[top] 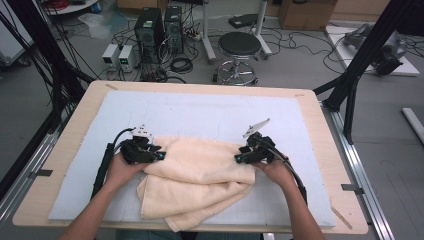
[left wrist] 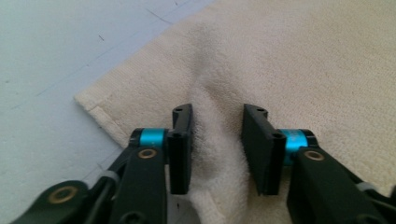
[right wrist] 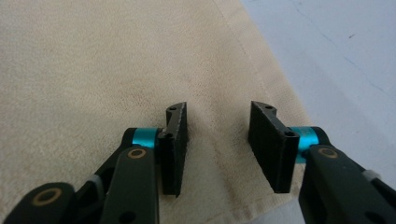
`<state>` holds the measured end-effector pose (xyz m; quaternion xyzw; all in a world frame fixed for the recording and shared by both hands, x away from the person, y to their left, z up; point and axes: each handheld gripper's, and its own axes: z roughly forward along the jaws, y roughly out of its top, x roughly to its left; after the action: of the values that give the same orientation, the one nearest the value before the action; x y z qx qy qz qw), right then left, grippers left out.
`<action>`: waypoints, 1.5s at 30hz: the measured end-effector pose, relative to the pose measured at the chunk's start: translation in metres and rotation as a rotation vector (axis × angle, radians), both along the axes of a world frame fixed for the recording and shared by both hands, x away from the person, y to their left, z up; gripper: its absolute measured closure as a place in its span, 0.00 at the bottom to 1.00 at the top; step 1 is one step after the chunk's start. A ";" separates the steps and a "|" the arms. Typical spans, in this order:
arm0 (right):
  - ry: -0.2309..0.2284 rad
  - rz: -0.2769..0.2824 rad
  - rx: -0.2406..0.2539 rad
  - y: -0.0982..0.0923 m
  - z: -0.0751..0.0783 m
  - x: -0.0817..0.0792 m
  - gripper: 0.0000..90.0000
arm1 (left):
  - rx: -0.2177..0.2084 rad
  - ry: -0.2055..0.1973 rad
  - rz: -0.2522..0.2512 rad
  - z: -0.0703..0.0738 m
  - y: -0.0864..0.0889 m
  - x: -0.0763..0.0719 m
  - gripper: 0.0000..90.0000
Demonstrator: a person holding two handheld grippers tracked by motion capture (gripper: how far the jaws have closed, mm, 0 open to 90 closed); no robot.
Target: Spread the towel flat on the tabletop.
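Currently on the table (top: 60, 165), item by item. One cream towel (top: 200, 180), lying half-folded on the pale blue mat (top: 200, 112) at my side of it, an upper layer doubled over a lower one whose edges stick out toward me; I judge the work in hand to be folding it, which is why both tools sit at its far edge. My left gripper (top: 161, 155): jaws spread, a raised ridge of towel (left wrist: 212, 140) standing between them but neither pad pressing on it, the hemmed corner (left wrist: 88, 105) lying flat on the mat just beside. My right gripper (top: 238, 159): jaws likewise apart, poised over flat cloth (right wrist: 217, 140) near the towel's hemmed side edge, nothing pinched. The placing seems meant to take one corner region in each tool so the layer can be moved evenly. Pose: my forearms come in from the near edge and splay outward, each hand wrapped round its tool, the two tools lying low and nearly level over the cloth, tips turned inward toward one another across the towel's width, cables trailing back along my arms.
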<state>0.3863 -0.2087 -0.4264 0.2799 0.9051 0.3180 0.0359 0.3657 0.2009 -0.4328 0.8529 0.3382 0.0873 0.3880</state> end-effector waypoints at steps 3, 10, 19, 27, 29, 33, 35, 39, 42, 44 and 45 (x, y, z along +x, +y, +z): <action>-0.024 0.023 -0.030 0.005 0.003 -0.002 0.93 | -0.001 -0.026 0.009 0.005 0.000 -0.003 0.87; -0.145 0.003 0.049 -0.002 0.033 -0.009 0.95 | -0.102 -0.086 0.046 0.029 0.008 -0.007 0.88; -0.221 0.028 0.114 -0.008 0.084 -0.024 0.95 | -0.157 -0.160 0.033 0.058 0.011 -0.020 0.88; -0.221 0.109 0.138 -0.007 0.090 -0.070 0.95 | -0.145 -0.184 -0.037 0.062 0.016 -0.058 0.88; -0.207 0.121 0.141 -0.008 0.084 -0.079 0.95 | -0.147 -0.172 -0.045 0.057 0.018 -0.065 0.88; -0.167 0.134 0.113 -0.005 0.072 -0.081 0.95 | -0.131 -0.139 -0.021 0.048 0.017 -0.055 0.89; -0.160 0.118 0.099 -0.004 0.068 -0.069 0.96 | -0.140 -0.127 0.011 0.048 0.014 -0.032 0.90; -0.223 0.005 0.051 -0.010 0.092 0.004 0.97 | -0.133 -0.161 0.100 0.074 0.001 0.041 0.92; -0.305 -0.206 0.066 -0.021 0.129 0.067 0.68 | -0.085 -0.273 0.209 0.121 -0.008 0.090 0.83; -0.248 -0.255 0.132 -0.023 0.142 0.087 0.64 | -0.117 -0.257 0.225 0.127 -0.007 0.099 0.63; -0.273 -0.227 0.110 -0.017 0.141 0.084 0.64 | -0.106 -0.258 0.210 0.124 -0.005 0.099 0.64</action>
<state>0.4708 -0.2261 -0.2851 0.3358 0.8358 0.3959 0.1787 0.4645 0.1959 -0.3089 0.7731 0.3768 0.2181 0.4613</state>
